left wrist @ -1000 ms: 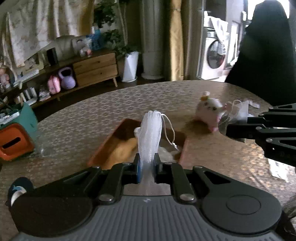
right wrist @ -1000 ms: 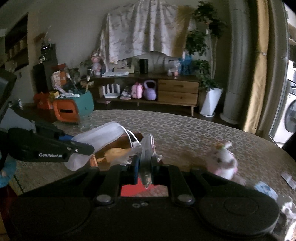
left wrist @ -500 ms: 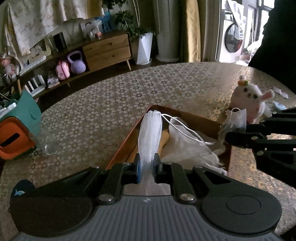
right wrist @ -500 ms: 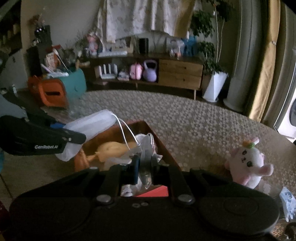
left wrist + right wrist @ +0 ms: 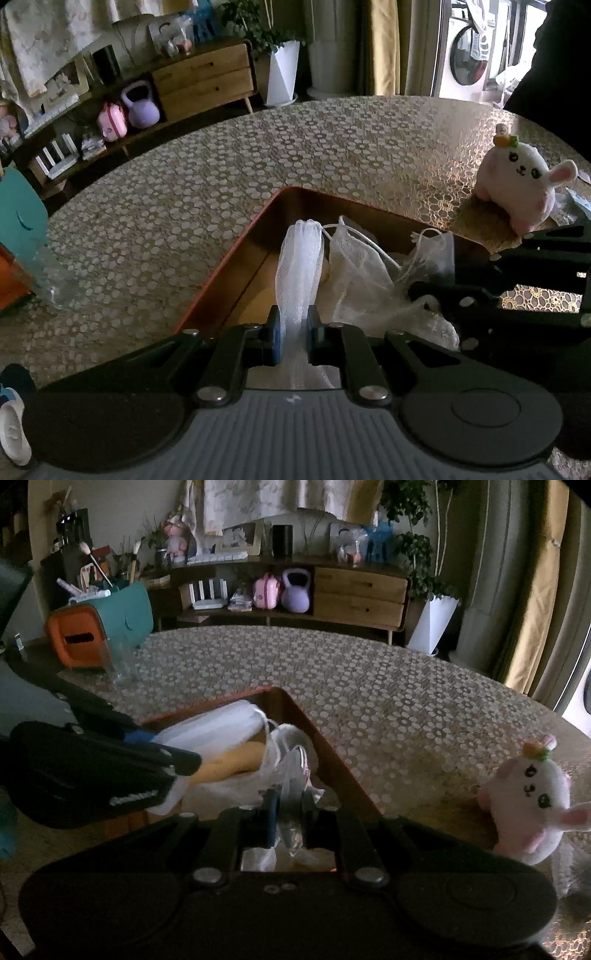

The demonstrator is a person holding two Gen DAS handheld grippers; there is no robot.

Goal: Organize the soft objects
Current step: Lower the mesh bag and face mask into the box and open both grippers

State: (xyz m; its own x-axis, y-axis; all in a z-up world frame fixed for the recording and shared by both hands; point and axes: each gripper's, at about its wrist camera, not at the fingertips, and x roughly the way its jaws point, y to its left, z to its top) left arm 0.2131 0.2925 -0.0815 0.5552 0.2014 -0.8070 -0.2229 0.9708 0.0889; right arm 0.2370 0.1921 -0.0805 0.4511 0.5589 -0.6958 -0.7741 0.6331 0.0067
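Observation:
My left gripper [image 5: 294, 325] is shut on a bunched white mesh bag [image 5: 301, 266] that stands up between its blue pads, just above the open orange box [image 5: 225, 262]. My right gripper [image 5: 290, 812] is shut on a thin translucent edge of what seems to be the same bag [image 5: 291, 771], joined by a white cord. Each gripper shows in the other's view: the right gripper [image 5: 421, 290] at the box's right side, the left gripper [image 5: 184, 760] at its left. Inside the box [image 5: 332, 753] lie white mesh and a yellow soft thing [image 5: 236, 762]. A pink-white plush bunny [image 5: 517, 184] sits on the table right of it.
A clear glass [image 5: 118, 664] stands on the patterned table [image 5: 295, 155] at the left, with a teal and orange case [image 5: 103, 627] behind it. Small packets [image 5: 578, 197] lie past the bunny [image 5: 532, 797]. A wooden sideboard and plants stand beyond the table.
Both grippers have come down and forward over the orange box with the mesh bag still gripped. The box now fills more of each view, and the bunny has slid toward the right edge.

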